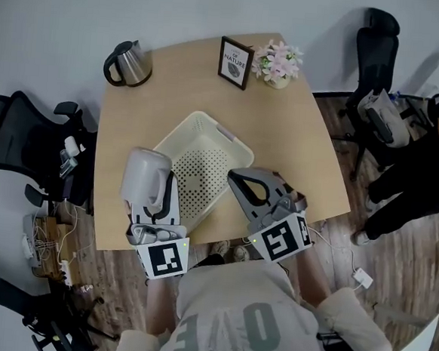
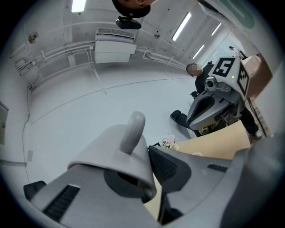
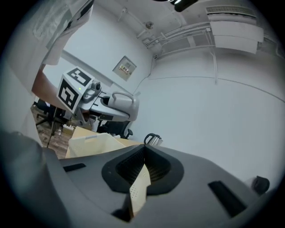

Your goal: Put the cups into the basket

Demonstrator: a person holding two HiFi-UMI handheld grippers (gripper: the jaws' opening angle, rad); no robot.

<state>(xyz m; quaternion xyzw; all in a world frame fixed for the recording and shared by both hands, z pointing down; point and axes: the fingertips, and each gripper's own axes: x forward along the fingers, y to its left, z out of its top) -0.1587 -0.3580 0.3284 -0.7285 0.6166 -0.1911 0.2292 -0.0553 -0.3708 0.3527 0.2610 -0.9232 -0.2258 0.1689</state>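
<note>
One cup [image 2: 111,156] hides a jaw of the left gripper [image 2: 148,156]

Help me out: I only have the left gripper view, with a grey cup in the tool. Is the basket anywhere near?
Observer: Yes. In the head view the basket sits on the table, right beside the cup.
Operator: Is anything in it?
Observer: No cup shows in it. The part of its perforated floor that I can see is bare.
Operator: And the other tool?
Observer: The right tool has its jaws together at the tips and holds nothing.
</note>
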